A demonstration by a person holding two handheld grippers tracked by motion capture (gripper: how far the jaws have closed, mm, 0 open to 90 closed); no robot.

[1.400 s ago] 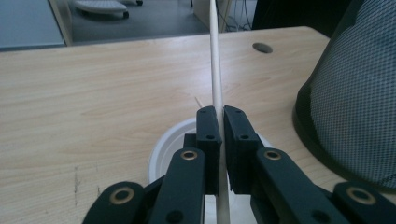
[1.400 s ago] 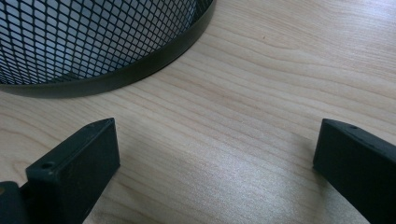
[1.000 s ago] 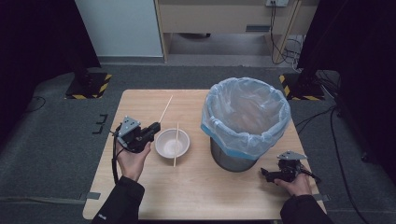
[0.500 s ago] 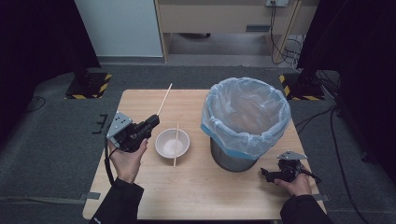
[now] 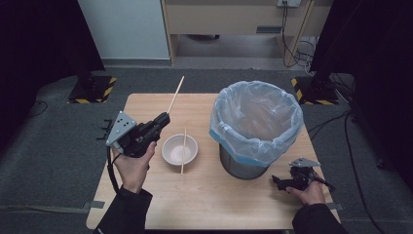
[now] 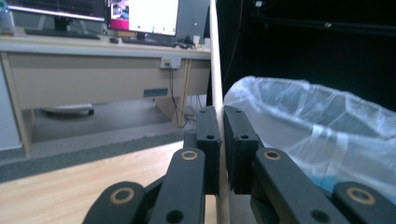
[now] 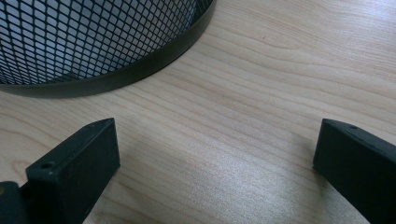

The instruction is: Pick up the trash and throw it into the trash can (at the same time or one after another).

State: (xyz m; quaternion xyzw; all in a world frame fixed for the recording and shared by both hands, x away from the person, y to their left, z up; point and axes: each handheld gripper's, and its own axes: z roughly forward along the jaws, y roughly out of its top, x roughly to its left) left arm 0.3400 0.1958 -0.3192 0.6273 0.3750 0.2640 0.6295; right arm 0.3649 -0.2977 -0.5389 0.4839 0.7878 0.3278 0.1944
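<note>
Left gripper: your jaws pinch chopstick | right gripper: jaws wide, empty | risk: stick's long end at 1 o'clock pivots, slips, misses bin, hits bowl.

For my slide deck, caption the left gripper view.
Left gripper clamps a wooden chopstick upright beside the plastic-lined bin.
</note>
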